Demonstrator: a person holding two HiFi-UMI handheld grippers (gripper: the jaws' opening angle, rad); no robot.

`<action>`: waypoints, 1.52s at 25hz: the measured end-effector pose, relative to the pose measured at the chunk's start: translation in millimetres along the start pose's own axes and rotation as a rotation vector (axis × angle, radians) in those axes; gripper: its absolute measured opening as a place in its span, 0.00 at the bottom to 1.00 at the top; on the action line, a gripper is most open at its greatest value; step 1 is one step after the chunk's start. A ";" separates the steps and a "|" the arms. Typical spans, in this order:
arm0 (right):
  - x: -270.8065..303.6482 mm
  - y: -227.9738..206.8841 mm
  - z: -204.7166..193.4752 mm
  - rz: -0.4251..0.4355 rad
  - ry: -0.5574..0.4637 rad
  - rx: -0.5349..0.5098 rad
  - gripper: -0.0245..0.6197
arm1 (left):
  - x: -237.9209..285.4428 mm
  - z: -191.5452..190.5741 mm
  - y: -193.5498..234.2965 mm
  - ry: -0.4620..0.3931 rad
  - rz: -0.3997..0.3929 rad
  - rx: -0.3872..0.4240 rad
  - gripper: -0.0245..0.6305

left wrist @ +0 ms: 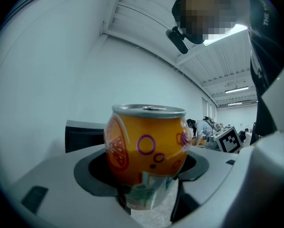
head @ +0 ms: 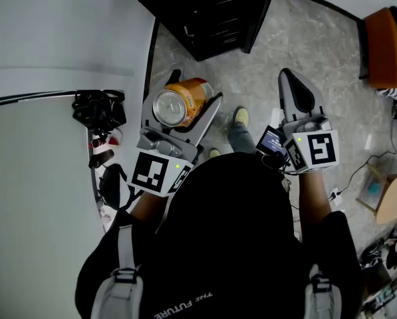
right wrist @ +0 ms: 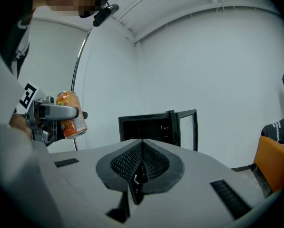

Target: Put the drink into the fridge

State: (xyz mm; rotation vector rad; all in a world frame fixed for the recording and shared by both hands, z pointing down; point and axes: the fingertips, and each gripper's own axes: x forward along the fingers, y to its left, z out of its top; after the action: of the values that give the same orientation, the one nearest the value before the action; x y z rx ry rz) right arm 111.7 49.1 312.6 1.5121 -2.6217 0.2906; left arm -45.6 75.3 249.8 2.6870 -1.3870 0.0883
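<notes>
An orange drink can (head: 179,102) with a silver top is clamped upright between the jaws of my left gripper (head: 185,105). In the left gripper view the can (left wrist: 149,148) fills the centre, pressed by both grey pads. My right gripper (head: 296,92) is held to the right of it, shut with nothing between its jaws; its ridged pads meet in the right gripper view (right wrist: 141,161). A small black fridge (head: 201,12) stands on the floor ahead with its door open; in the right gripper view the fridge (right wrist: 153,126) shows a dark interior. The held can (right wrist: 71,114) also appears at the left there.
A white wall (head: 58,32) and a white surface (head: 32,198) lie to the left, with a black bundle (head: 100,108) at its edge. An orange chair (head: 384,48) stands at the right. Cables and a cardboard box (head: 391,201) lie on the grey marbled floor (head: 298,38).
</notes>
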 end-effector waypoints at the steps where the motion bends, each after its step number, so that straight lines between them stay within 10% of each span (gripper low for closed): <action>1: 2.1 -4.4 1.9 -0.001 -0.004 0.007 0.06 | 5.1 1.0 -0.5 0.001 0.000 0.002 0.56; 38: 11.8 -51.1 28.4 0.078 -0.063 -0.029 0.06 | 40.6 30.9 -20.5 -0.049 0.064 0.054 0.56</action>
State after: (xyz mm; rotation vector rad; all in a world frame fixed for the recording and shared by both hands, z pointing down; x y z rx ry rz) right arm 150.2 8.1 292.8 1.4356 -2.7250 0.2139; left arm -5.4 50.3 221.8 2.7061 -1.5066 0.0672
